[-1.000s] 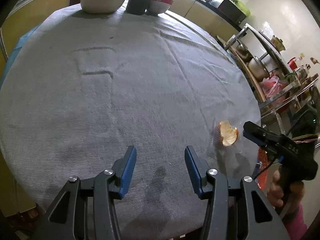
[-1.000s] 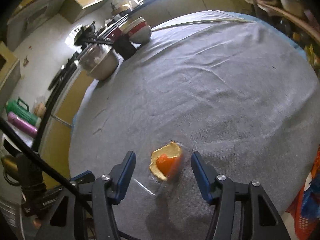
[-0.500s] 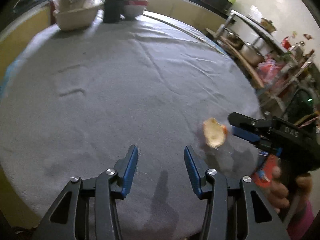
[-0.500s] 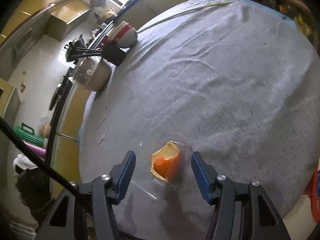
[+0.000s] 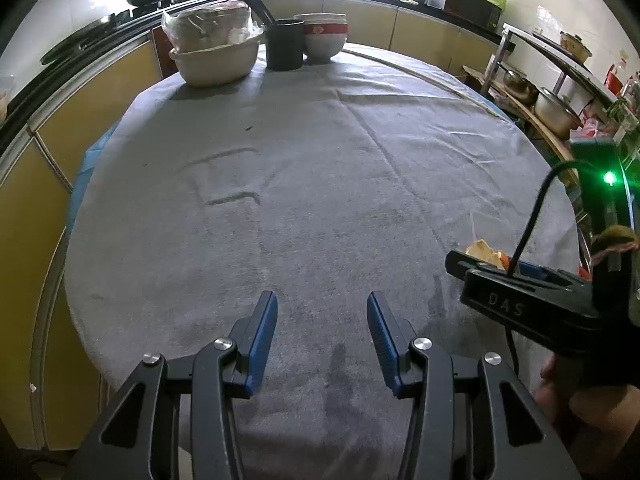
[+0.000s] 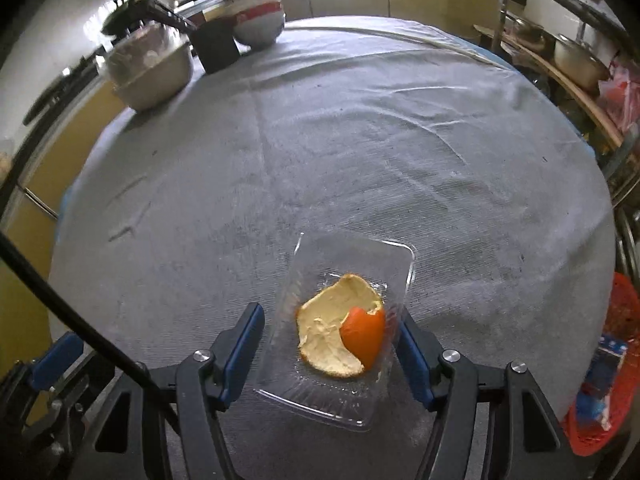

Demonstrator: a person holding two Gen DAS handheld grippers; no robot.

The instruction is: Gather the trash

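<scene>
While both tools hang over the grey-clothed table point(image 5: 320, 168):
Right gripper point(image 6: 332, 334): jaws wide, straddling the clear tray point(image 6: 352, 264); whether its pads touch the tray cannot be told.
Orange peel point(image 6: 340, 336): lying in that tray, near the table's edge.
Left gripper point(image 5: 322, 320): jaws wide, holding nothing, well left of the tray.

The one thing I can read is "DAS", in raised letters on the black side of the right gripper point(image 5: 496, 266), which hangs over the right edge of the grey tablecloth point(image 5: 312, 184) in the left wrist view. The red and white bowl point(image 5: 323, 36) at the far edge bears a red mark too small to read.
</scene>
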